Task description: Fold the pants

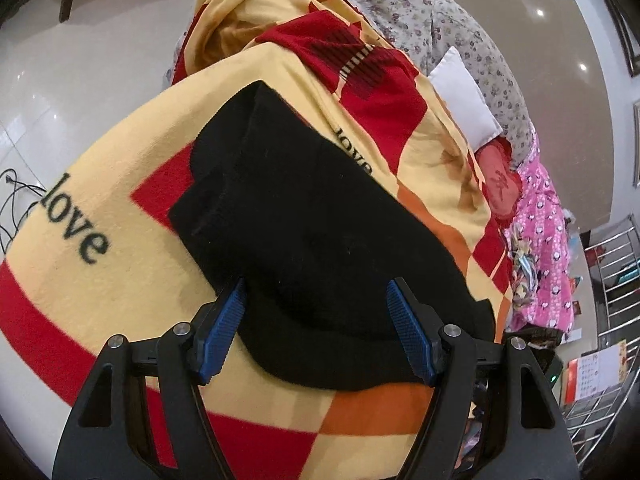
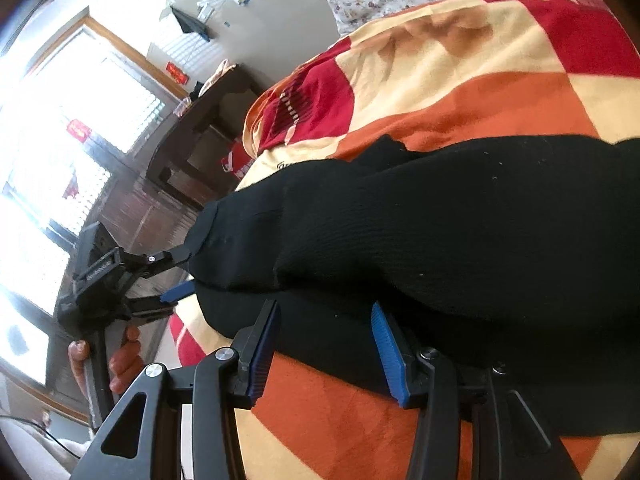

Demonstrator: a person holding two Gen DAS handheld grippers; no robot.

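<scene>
1. A bed fills the scene, spread with a yellow, red and orange checked blanket (image 1: 120, 216) that has "love" printed on it; behind it lie a floral quilt (image 1: 436, 28) and a white pillow (image 1: 464, 96).
2. The black pants (image 1: 304, 216) lie on that blanket, partly folded, one layer lapped over another.
3. Left gripper (image 1: 316, 292): jaws spread wide, blue pads either side of the near end of the pants, with fabric between them and no pinch showing.
4. In the right wrist view that same left gripper (image 2: 184, 272) sits at the pants' far edge, one finger above the cloth and one below, and a hand (image 2: 120, 356) wraps its handle.
5. Right gripper (image 2: 324, 316): jaws at a middling gap, over the lower layer of the pants (image 2: 460, 232), pads clear of the cloth.
6. Bright windows (image 2: 60, 128) and a dark wooden desk (image 2: 200, 132) sit beyond the bed.
</scene>
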